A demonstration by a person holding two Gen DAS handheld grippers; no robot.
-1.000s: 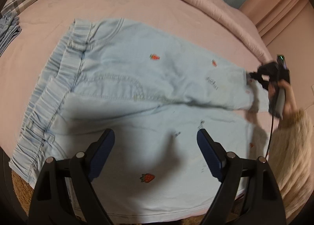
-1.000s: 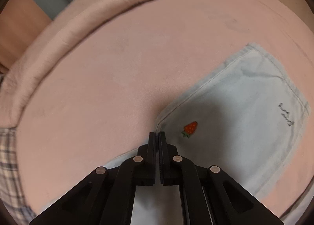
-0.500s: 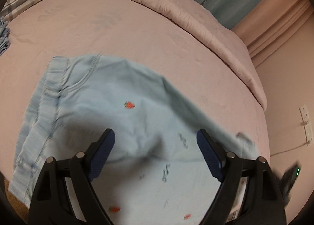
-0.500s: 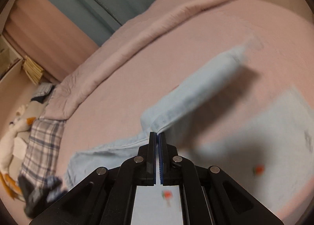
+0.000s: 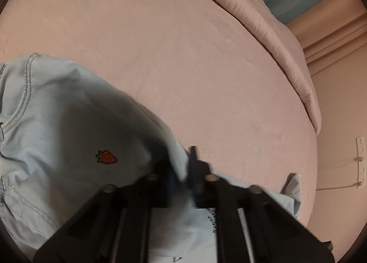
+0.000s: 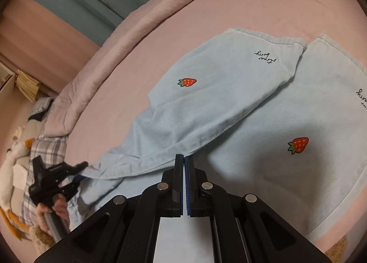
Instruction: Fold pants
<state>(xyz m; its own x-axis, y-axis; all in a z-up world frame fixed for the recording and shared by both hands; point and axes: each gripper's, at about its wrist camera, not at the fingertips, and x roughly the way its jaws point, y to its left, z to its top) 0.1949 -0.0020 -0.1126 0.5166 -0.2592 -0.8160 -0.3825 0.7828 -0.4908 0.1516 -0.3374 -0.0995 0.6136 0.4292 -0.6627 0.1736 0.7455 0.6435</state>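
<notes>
In the left wrist view the left gripper [image 5: 183, 171] is smeared by motion blur, so how far its jaws stand apart is hard to read; cloth of the pants [image 5: 68, 125] covers the left finger. The waistband end runs off the left edge. In the right wrist view the right leg is cut by the right edge, clipping its script lettering [image 6: 362, 99].

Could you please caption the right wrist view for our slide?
Right hand-held gripper shut on pale blue pants, one leg laid over the other on a pink bed.
</notes>
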